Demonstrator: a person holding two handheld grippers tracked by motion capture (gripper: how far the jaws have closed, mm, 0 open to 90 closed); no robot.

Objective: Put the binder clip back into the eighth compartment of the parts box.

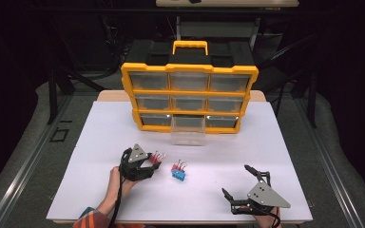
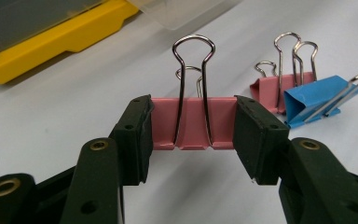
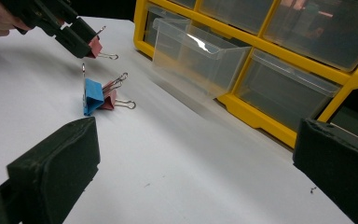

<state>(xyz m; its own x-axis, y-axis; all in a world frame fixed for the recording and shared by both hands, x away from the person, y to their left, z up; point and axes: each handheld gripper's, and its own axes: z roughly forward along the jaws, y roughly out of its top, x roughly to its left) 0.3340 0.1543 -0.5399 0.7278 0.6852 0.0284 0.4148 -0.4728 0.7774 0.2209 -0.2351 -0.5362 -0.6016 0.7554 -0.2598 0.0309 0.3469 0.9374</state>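
Observation:
My left gripper [image 1: 153, 161] [image 2: 193, 133] is shut on a pink binder clip [image 2: 193, 122] [image 1: 157, 157], its jaws pressing the clip's two ends, wire handles pointing up. In the right gripper view that clip [image 3: 94, 46] hangs a little above the white table. Just right of it lie a blue binder clip [image 1: 179, 175] [image 2: 314, 99] [image 3: 92, 95] and a second pink binder clip [image 1: 177, 167] [image 2: 272, 88] [image 3: 109, 99], touching each other. My right gripper [image 1: 237, 180] [image 3: 191, 172] stands wide open near the table's front right, nothing between its jaws.
A yellow drawer organiser [image 1: 189, 95] [image 3: 279, 42] stands upright at the table's far side. Its bottom middle clear drawer [image 1: 187, 130] [image 3: 196, 58] is pulled out towards me. The white table [image 1: 247, 152] has free room on both sides.

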